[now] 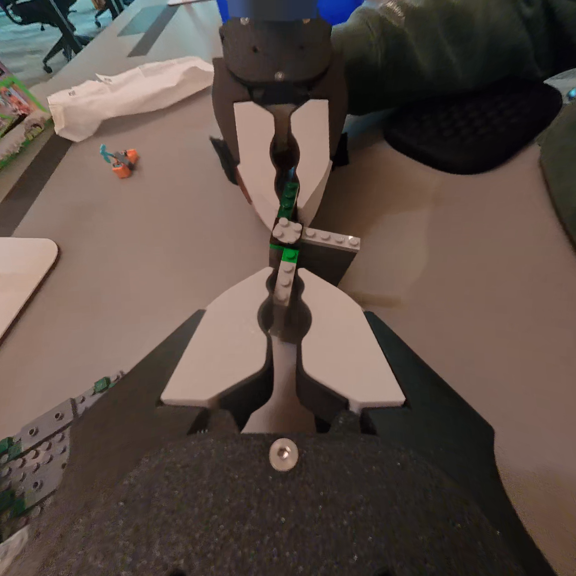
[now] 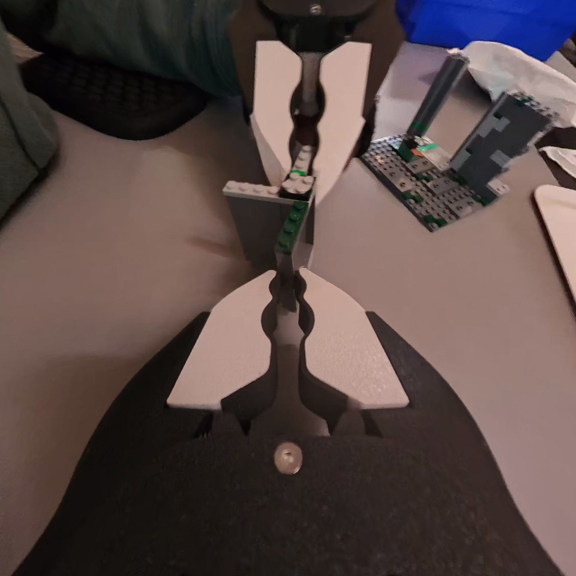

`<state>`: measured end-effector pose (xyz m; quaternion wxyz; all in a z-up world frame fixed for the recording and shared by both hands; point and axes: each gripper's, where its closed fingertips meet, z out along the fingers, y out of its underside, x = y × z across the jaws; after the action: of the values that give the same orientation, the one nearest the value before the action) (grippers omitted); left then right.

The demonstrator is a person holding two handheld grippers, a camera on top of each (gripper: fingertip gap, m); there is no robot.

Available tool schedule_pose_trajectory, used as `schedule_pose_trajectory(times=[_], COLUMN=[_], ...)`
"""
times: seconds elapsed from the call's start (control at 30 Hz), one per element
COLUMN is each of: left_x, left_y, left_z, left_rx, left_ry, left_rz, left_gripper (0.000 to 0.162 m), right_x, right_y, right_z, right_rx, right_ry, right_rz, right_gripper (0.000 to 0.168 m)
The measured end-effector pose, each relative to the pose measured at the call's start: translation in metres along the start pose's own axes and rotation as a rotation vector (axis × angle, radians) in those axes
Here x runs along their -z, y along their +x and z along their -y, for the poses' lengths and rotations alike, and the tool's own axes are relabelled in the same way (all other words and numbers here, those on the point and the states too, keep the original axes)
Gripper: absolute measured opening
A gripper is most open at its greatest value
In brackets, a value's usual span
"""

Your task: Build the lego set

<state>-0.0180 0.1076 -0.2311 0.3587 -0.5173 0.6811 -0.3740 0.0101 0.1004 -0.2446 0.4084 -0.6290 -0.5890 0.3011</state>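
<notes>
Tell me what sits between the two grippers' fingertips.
Both wrist views show one small wall assembly between the left gripper and right gripper: grey and green studded strips, each gripper shut on one wing.

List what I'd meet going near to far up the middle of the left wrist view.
left gripper → light grey plate it is shut on → bright green piece → round-cornered grey piece → dark green plate → right gripper shut on that plate
</notes>
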Motion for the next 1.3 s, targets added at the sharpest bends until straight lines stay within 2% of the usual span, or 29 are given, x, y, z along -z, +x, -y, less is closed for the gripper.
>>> schedule_pose_trajectory(times=[0.27, 0.47, 0.6, 0.73, 0.83, 0.93, 1.13, 1.3], left_x=[0.0, 0.002, 0.012, 0.036, 0.059, 0.083, 0.113, 0.125], left_y=[-0.004, -0.005, -0.004, -0.013, -0.038, -0.067, -0.121, -0.16], left_z=[-0.006, -0.002, 0.012, 0.044, 0.069, 0.092, 0.124, 0.145], left_rx=[-0.004, 0.002, 0.027, 0.132, 0.183, 0.186, 0.241, 0.36], left_ry=[-0.037, -0.014, 0.061, 0.262, 0.388, 0.454, 0.47, 0.502], left_rz=[0.024, 0.033, 0.02, 0.018, 0.164, 0.367, 0.682, 0.865], left_gripper=[0.008, 0.018, 0.022, 0.023, 0.011, 0.001, 0.0, 0.0], right_x=[0.001, 0.007, 0.02, 0.036, 0.051, 0.074, 0.125, 0.157], right_y=[0.014, 0.017, 0.023, 0.03, 0.044, 0.074, 0.13, 0.168], right_z=[-0.006, -0.003, 0.009, 0.027, 0.041, 0.06, 0.096, 0.122], right_rx=[-0.037, -0.063, -0.091, -0.135, -0.156, -0.158, -0.238, -0.313], right_ry=[-0.03, -0.008, 0.048, 0.145, 0.208, 0.248, 0.328, 0.422], right_rz=[-0.086, -0.111, -0.153, -0.181, -0.278, -0.488, -0.838, -1.042], right_gripper=[0.008, 0.013, 0.019, 0.03, 0.031, 0.02, 0.0, 0.0])
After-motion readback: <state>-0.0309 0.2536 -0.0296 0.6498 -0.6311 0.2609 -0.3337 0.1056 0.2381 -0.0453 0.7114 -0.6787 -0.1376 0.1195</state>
